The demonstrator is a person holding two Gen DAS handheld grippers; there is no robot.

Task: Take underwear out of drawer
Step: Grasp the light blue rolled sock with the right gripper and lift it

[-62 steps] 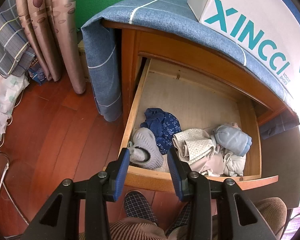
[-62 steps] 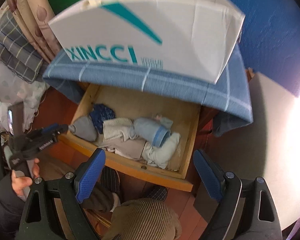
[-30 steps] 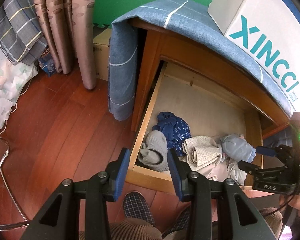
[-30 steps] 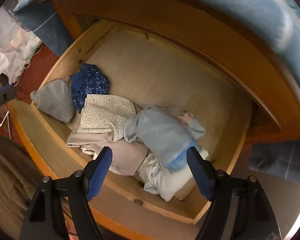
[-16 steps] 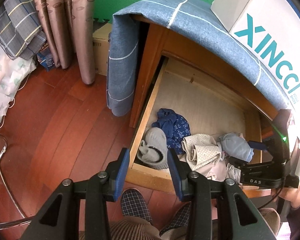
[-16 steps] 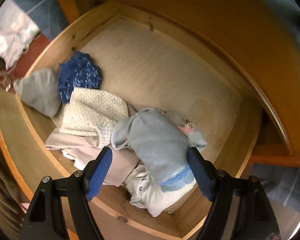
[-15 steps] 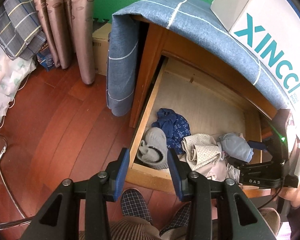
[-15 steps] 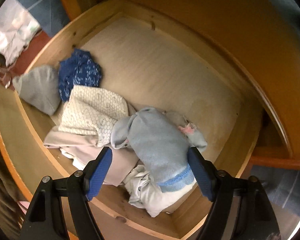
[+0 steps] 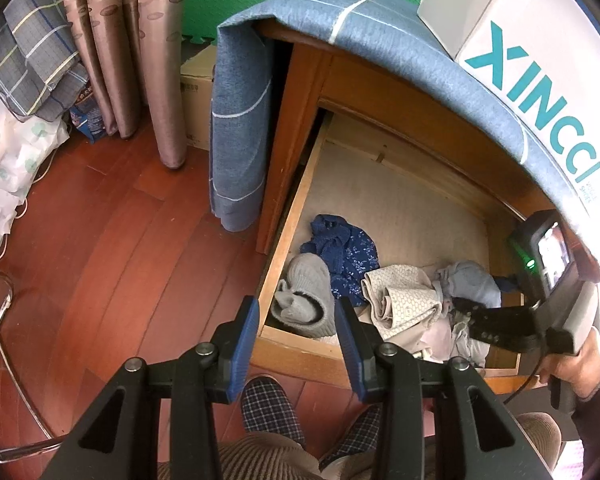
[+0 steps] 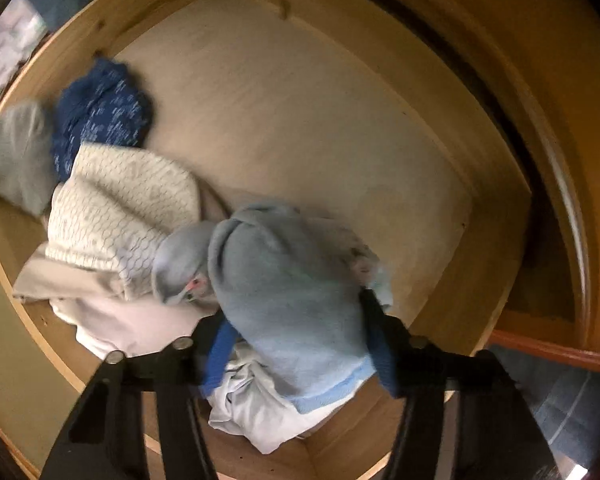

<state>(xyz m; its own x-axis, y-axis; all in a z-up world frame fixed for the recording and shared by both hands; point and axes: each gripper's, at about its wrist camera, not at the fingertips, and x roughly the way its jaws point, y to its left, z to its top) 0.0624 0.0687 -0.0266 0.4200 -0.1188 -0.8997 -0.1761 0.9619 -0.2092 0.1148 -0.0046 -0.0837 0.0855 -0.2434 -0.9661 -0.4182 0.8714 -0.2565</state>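
Note:
The wooden drawer (image 9: pixel 278 240) stands pulled open, its front row filled with folded underwear. A light blue pair (image 10: pixel 296 296) lies at the right, also seen in the left wrist view (image 9: pixel 470 286). My right gripper (image 10: pixel 300 344) is down in the drawer, its open jaws astride this light blue pair, one blue pad on each side. My left gripper (image 9: pixel 296 344) is open and empty, held above the drawer's front left corner over a grey pair (image 9: pixel 306 298).
In the drawer also lie a dark blue patterned pair (image 10: pixel 100 116), a cream honeycomb pair (image 10: pixel 120 208) and white cloth (image 10: pixel 256 412). A blue cloth (image 9: pixel 240 120) and a white XINCCI box (image 9: pixel 540 80) cover the cabinet top. Curtains (image 9: pixel 132 40) hang left over red wood floor.
My right gripper has gone down into the drawer and now straddles the light blue pair, with its jaws narrower than before. My left gripper has stayed about where it was.

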